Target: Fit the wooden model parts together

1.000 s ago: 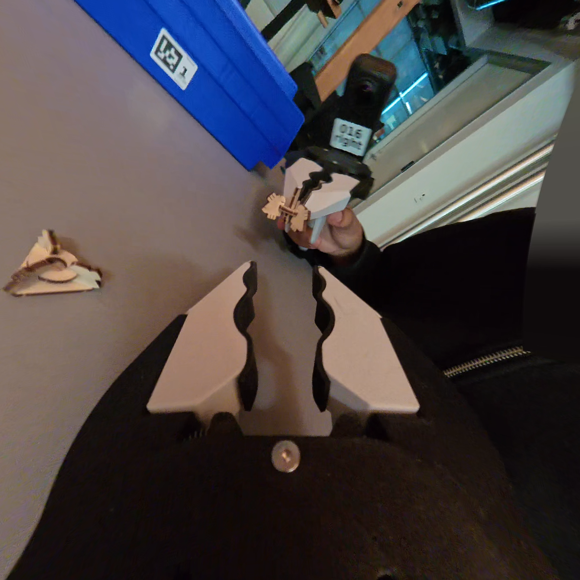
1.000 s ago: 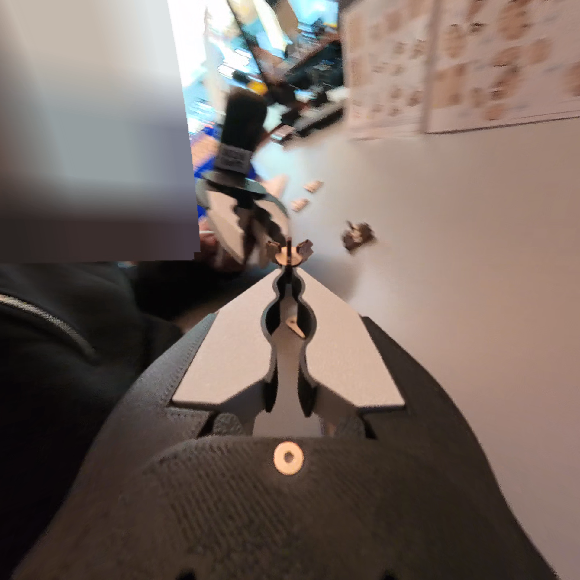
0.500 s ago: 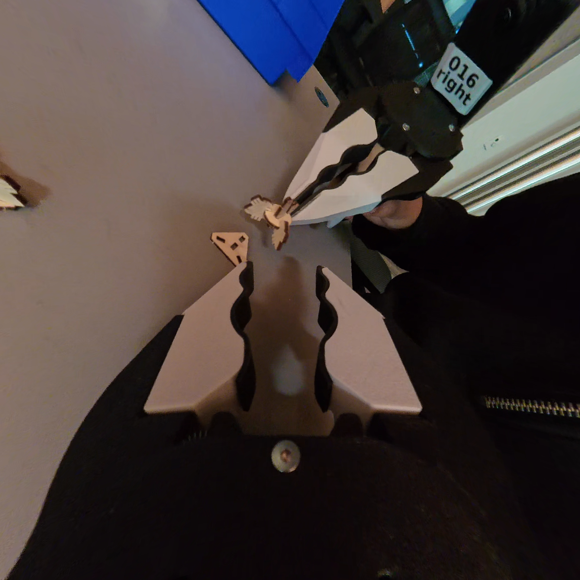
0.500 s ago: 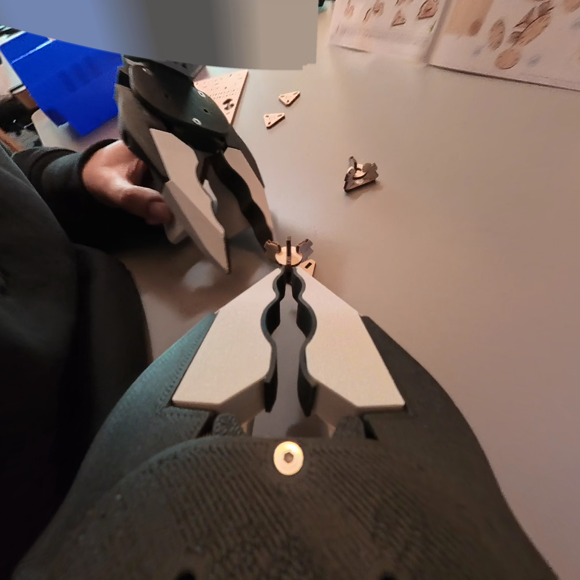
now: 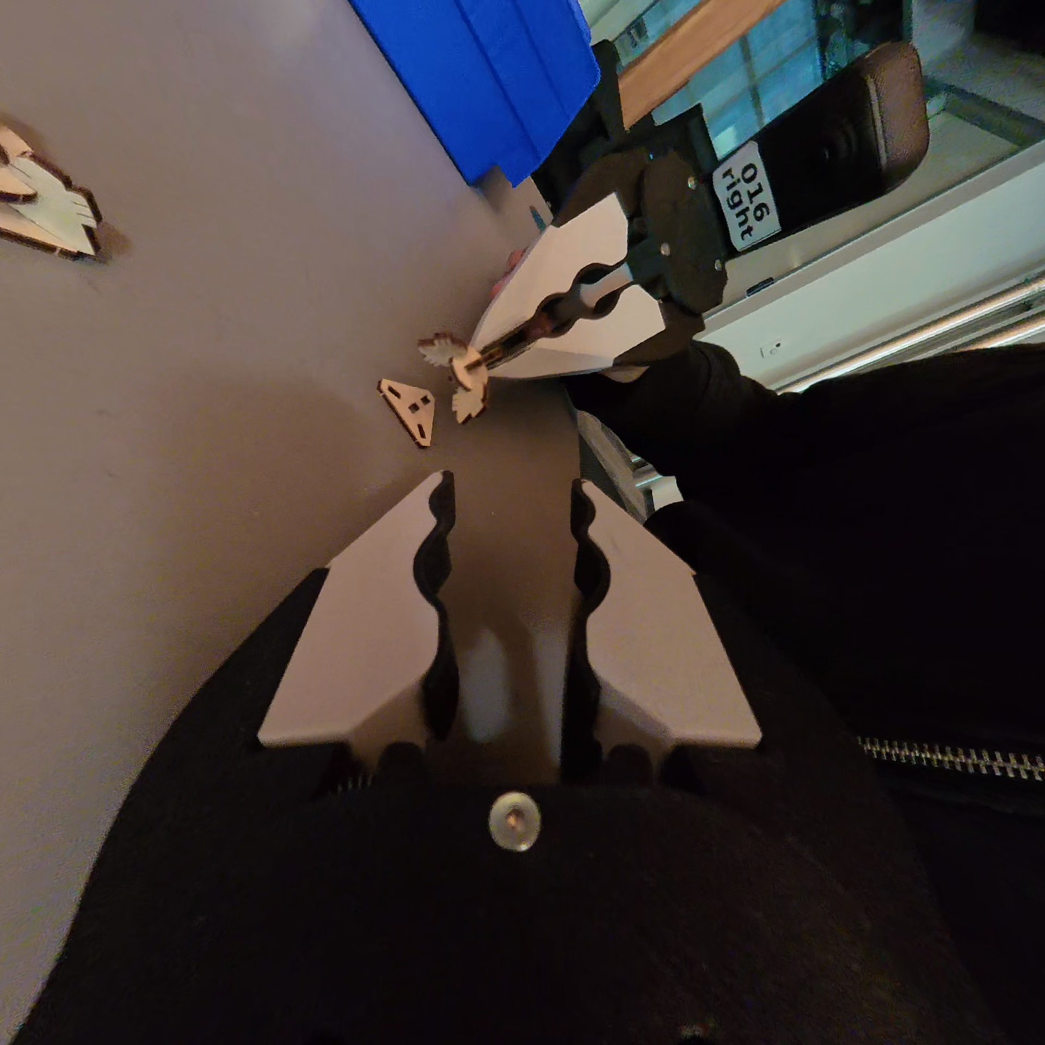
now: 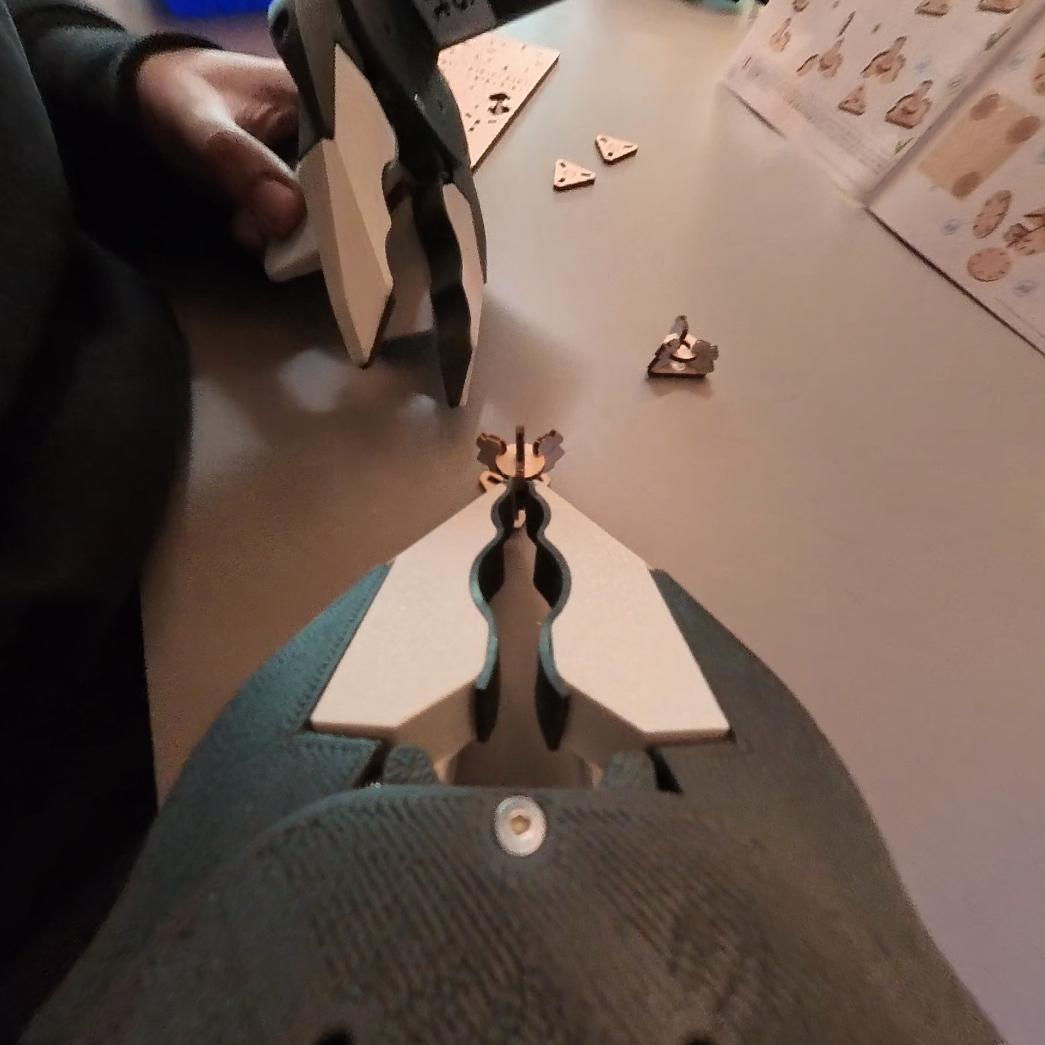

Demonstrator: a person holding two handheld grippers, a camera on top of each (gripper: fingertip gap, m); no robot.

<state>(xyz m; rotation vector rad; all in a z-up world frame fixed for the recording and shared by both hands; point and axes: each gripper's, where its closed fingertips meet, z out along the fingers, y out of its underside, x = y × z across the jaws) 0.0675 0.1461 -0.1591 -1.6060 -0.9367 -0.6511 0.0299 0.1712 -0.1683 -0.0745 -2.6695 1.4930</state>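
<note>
- The grey matte tabletop [image 6: 791, 452] carries everything in sight and fills most of both wrist views.
- A blue plastic bin [image 5: 480, 79] stands at the far edge of the tabletop in the left wrist view.
- Printed paper sheets with pictures of wooden parts [image 6: 933, 141] lie at the far right of the right wrist view.
- A thin pale plywood sheet with cut-out holes [image 6: 497, 85] lies flat behind the left gripper.
- The left gripper [image 5: 512, 492] hangs just above the tabletop with its white fingers [image 5: 396, 565] spread apart and only bare table between them; a hand [image 6: 243, 147] grips its handle.
- The right gripper [image 6: 517, 497] is clenched: its tips press on a thin stem of the small light-wood assembly of a round disc with leaf-shaped wings [image 6: 517, 461], lifted clear of the surface.
- A finished little wooden model on a triangular base [image 6: 681, 353] sits well apart to the right.
- A flat wooden triangle with slots [image 5: 410, 407] lies on the table just beside and below the held assembly, ahead of the left gripper.
- Two more small wooden triangles [image 6: 594, 164] lie near the plywood sheet.
</note>
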